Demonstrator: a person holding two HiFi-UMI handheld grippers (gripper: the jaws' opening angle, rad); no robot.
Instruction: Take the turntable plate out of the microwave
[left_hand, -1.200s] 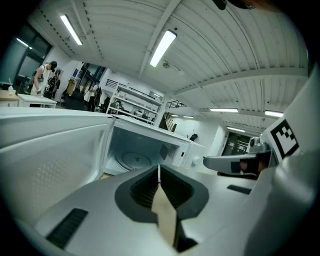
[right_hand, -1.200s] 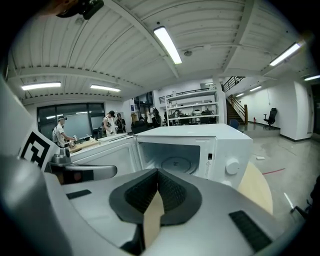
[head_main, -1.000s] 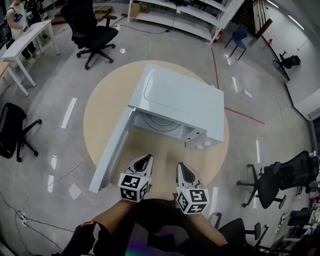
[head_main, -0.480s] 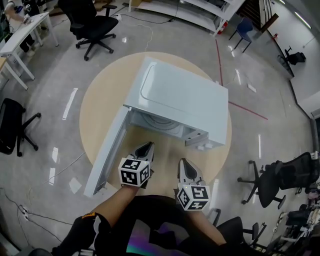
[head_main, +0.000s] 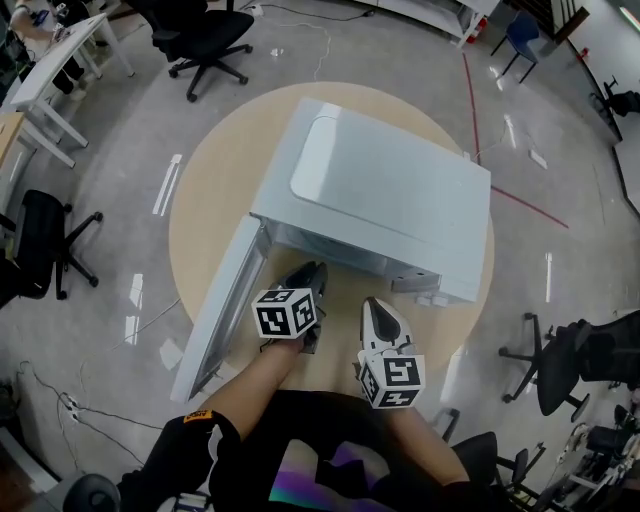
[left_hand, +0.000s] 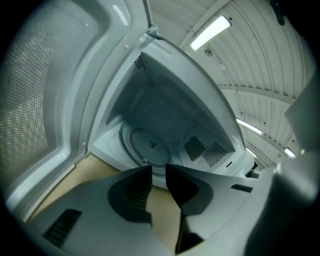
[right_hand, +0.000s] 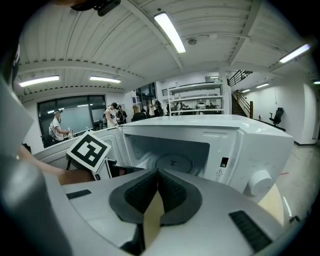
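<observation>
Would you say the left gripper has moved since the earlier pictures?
Yes, the left gripper moved toward the microwave; its jaws have just been opening, empty.

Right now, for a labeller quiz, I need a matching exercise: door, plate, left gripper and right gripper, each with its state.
Things:
1 door
2 plate
3 left gripper
4 right gripper

States:
A jaws together
B swung open
C inside the microwave
D jaws apart, empty

Pairs: 1-B; 2-C; 3-D; 4-A.
The left gripper's jaws have just been opening, with nothing between them.
</observation>
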